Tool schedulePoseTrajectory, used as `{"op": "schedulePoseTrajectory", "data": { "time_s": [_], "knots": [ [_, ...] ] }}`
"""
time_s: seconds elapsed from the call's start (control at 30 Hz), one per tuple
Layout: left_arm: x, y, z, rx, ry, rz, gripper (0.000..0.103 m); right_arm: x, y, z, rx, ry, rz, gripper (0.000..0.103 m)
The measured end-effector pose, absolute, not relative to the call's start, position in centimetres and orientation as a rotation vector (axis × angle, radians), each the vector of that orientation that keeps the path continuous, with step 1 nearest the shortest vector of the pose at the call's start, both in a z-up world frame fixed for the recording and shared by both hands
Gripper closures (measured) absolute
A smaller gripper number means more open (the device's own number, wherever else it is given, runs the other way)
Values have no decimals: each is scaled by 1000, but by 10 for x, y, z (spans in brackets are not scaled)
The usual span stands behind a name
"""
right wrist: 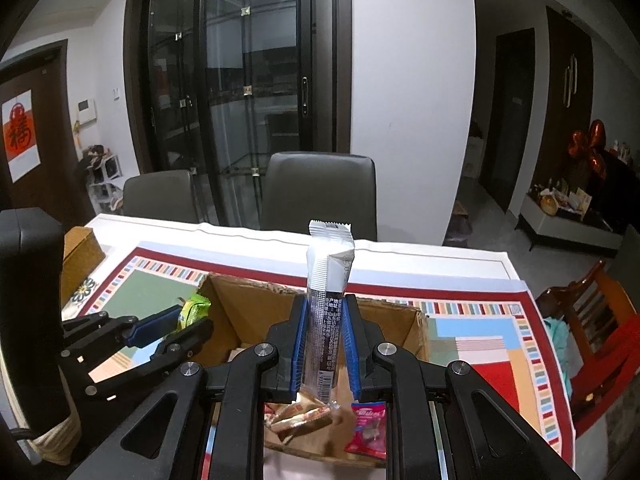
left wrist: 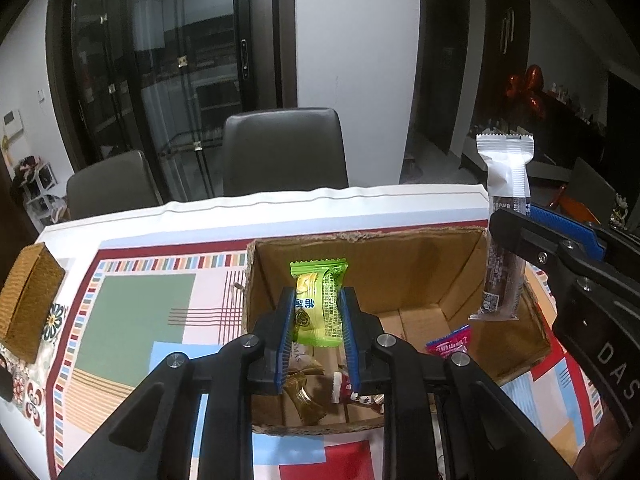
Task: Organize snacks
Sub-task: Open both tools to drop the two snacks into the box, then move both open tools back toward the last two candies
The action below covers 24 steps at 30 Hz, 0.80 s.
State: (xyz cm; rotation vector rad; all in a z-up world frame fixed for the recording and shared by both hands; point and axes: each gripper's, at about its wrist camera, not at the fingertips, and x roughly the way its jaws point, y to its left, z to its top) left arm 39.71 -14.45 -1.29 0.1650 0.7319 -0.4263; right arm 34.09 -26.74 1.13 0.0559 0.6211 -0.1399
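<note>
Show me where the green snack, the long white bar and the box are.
green snack [left wrist: 316,304]: left wrist view, wrapper middle.
white bar [right wrist: 325,320]: right wrist view, wrapper middle.
box [left wrist: 360,264]: left wrist view, inner far wall.

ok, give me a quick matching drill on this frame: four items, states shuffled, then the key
Items:
1. green snack packet
2. white and brown snack bar
3. pink candy packet
4. woven box

States:
A. lying on the floor of the cardboard box
B. clamped in the right gripper
C. on the table, left of the cardboard box
D. clamped in the left gripper

Pairs: 1-D, 2-B, 3-A, 4-C
</note>
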Motion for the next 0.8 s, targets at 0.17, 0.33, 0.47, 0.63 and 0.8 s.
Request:
{"op": "schedulePoseTrajectory", "data": {
  "time_s": [0.17, 0.33, 0.47, 0.63, 0.8],
  "knots": [
    [397, -143, -14, 166, 729, -418, 54, 345, -273, 9, 63, 630, -153, 62],
    [393, -140, -14, 166, 724, -400, 45, 338, -275, 14, 54, 599, -186, 39],
    [389, -138, -11, 167, 719, -392, 43, 331, -275, 19, 53, 589, -200, 37],
    [380, -135, -4, 169, 706, -385, 42, 323, -273, 25, 49, 581, -205, 37],
    [367, -131, 6, 171, 687, -381, 42, 310, -272, 34, 46, 565, -210, 37]
  ]
}}
